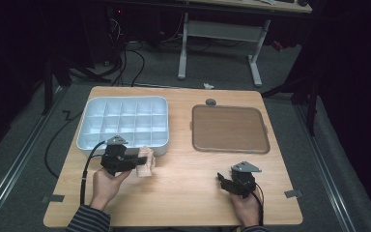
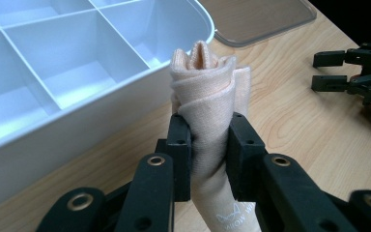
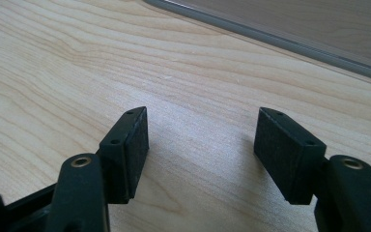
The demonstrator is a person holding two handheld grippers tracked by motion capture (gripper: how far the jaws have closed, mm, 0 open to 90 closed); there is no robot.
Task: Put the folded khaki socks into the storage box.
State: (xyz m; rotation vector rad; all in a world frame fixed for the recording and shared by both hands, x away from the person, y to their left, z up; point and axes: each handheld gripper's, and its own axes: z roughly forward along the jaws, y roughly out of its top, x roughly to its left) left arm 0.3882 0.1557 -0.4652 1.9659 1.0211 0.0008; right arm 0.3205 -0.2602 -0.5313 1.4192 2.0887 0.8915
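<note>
A rolled peach-coloured cloth (image 2: 207, 101) stands between the pads of my left gripper (image 2: 208, 154), which is shut on it. From above, the cloth (image 1: 146, 162) juts to the right of the left gripper (image 1: 136, 163), just in front of the white divided tray (image 1: 123, 141). My right gripper (image 3: 200, 150) rests low over bare wood with its jaws open and nothing between them. In the high view the right gripper (image 1: 221, 180) sits near the table's front right. A clear flat lid (image 1: 229, 129) lies at the back right.
The tray's compartments (image 2: 53, 63) hold nothing that I can see. The lid's edge (image 3: 290, 43) runs across the wood ahead of the right gripper. A small dark round thing (image 1: 210, 102) lies behind the lid. Cables trail off the table's front left.
</note>
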